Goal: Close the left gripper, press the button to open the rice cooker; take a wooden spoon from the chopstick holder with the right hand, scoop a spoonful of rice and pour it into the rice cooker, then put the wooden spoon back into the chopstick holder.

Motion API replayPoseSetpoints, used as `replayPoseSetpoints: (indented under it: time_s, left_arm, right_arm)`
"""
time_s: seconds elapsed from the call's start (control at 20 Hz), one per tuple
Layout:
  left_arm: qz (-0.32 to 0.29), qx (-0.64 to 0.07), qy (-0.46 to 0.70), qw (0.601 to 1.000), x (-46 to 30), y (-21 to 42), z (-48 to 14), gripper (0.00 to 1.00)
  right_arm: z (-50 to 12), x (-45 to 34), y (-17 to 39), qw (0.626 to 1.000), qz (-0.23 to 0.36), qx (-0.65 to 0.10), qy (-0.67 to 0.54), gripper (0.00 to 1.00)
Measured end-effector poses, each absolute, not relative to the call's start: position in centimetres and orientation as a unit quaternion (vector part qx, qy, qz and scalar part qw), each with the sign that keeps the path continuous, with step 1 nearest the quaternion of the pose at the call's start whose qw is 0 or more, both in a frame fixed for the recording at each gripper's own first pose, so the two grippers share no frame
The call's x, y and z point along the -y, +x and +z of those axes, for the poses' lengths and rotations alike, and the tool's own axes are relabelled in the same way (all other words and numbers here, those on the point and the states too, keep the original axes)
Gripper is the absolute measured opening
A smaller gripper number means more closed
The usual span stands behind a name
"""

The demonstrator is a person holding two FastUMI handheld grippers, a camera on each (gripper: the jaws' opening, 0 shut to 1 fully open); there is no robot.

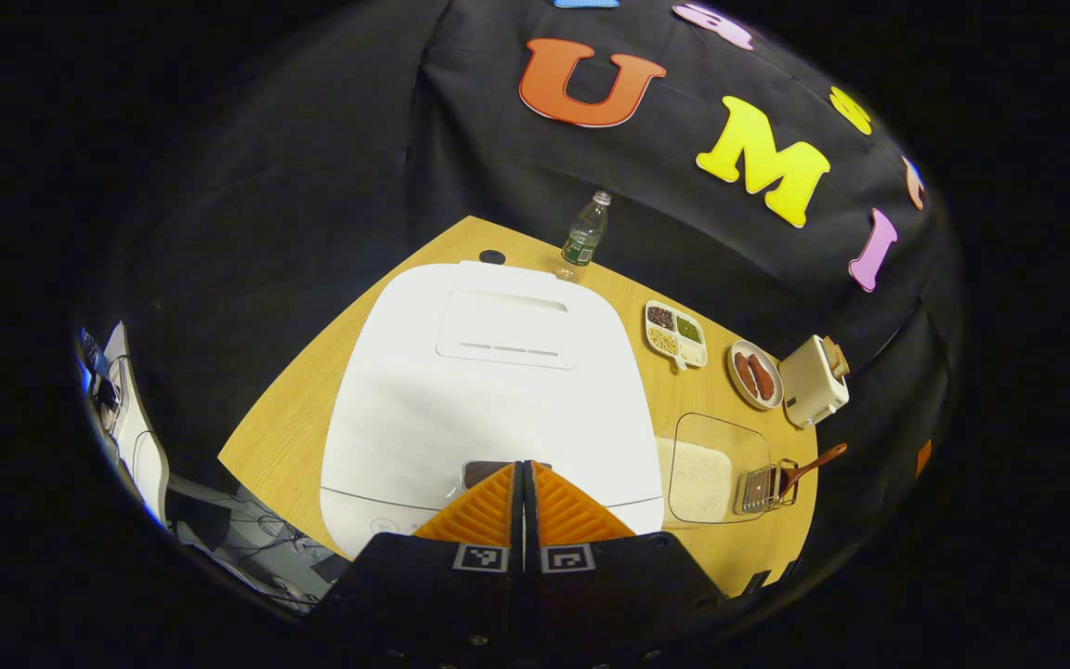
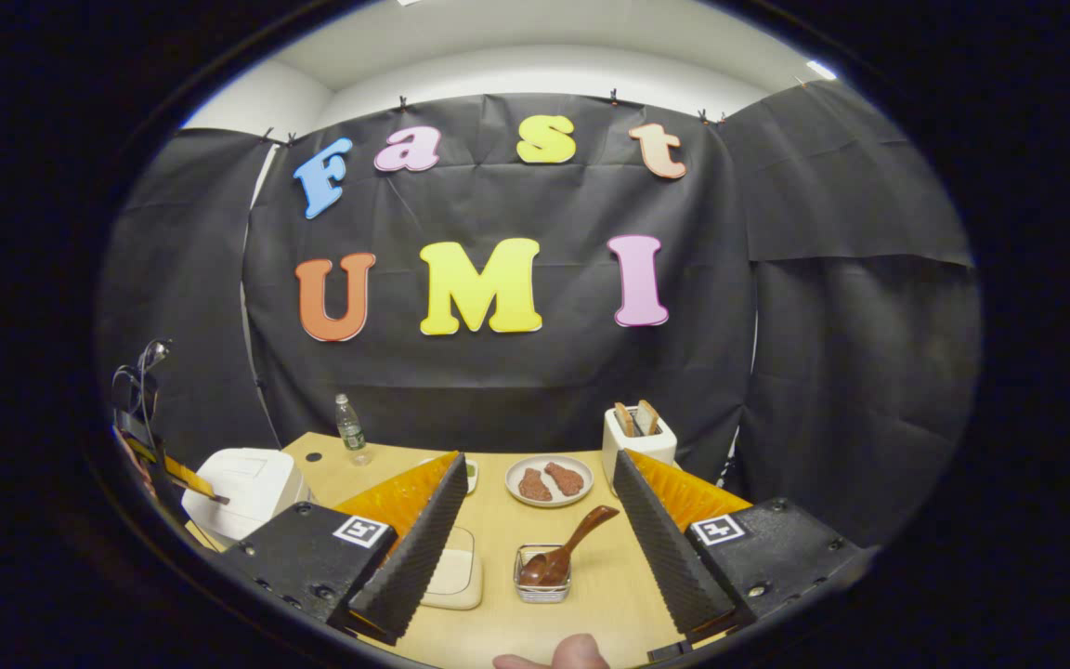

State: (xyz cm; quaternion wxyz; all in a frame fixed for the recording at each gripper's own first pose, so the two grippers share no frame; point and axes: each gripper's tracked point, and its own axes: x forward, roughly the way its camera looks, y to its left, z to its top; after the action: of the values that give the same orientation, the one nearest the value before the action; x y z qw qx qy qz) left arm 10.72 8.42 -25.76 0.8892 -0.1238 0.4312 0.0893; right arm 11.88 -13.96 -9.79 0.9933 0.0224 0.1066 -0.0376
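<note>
rice cooker point(image 1: 489, 390), white and with its lid down, sits on the wooden table point(image 1: 284, 437) and takes up most of the left gripper view. left gripper point(image 1: 524, 483) hangs right over the cooker's front edge, its two orange fingers pressed together with nothing between them, tips over a small dark panel at the front of the lid. whether the tips touch it cannot be told.

just to the right of the cooker in that view lies a clear container of rice point(image 1: 702, 474), and beside that the chopstick holder point(image 1: 763, 488), a small wire and glass box, with the wooden spoon point(image 1: 814, 465) standing tilted in it, handle leaning out to the right.

in the right gripper view the right gripper point(image 2: 535, 539) is held above the near edge of the table, jaws spread wide and holding nothing, with the chopstick holder and spoon seen in the gap between the fingers, well apart from them. a fingertip point(image 2: 572, 655) of the person shows at the bottom edge.

farther back on the table are a divided dish of beans point(image 1: 676, 334), a plate with two brown pieces of food point(image 1: 755, 373), a white toaster point(image 1: 814, 381) with bread in it, and a water bottle point(image 1: 585, 234) near the black cloth wall.
</note>
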Motion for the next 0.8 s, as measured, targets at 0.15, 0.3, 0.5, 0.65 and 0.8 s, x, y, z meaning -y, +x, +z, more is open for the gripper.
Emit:
replayPoseSetpoints:
  time_s: [0.15,0.3,0.5,0.65,0.8]
  left_arm:
    - [0.091,-0.433,-0.126,0.888,-8.9,11.0,-26.2,0.0]
    - [0.086,-0.435,-0.12,0.888,-9.0,11.1,-26.7,0.0]
    - [0.079,-0.45,-0.11,0.883,-8.8,10.2,-27.3,0.0]
    - [0.075,-0.466,-0.133,0.871,-8.7,10.3,-27.3,0.0]
    - [0.074,-0.432,-0.135,0.889,-8.9,10.7,-26.4,0.0]
  right_arm:
    - [-10.4,14.3,11.8,0.992,-0.042,-0.113,0.028,1.0]
    - [-10.4,14.3,11.6,0.992,-0.046,-0.113,0.028,1.0]
    - [-11.0,14.4,10.8,0.991,-0.053,-0.116,0.03,1.0]
    - [-11.4,14.2,10.0,0.99,-0.058,-0.121,0.037,1.0]
    - [-10.9,14.3,9.3,0.99,-0.063,-0.117,0.034,1.0]
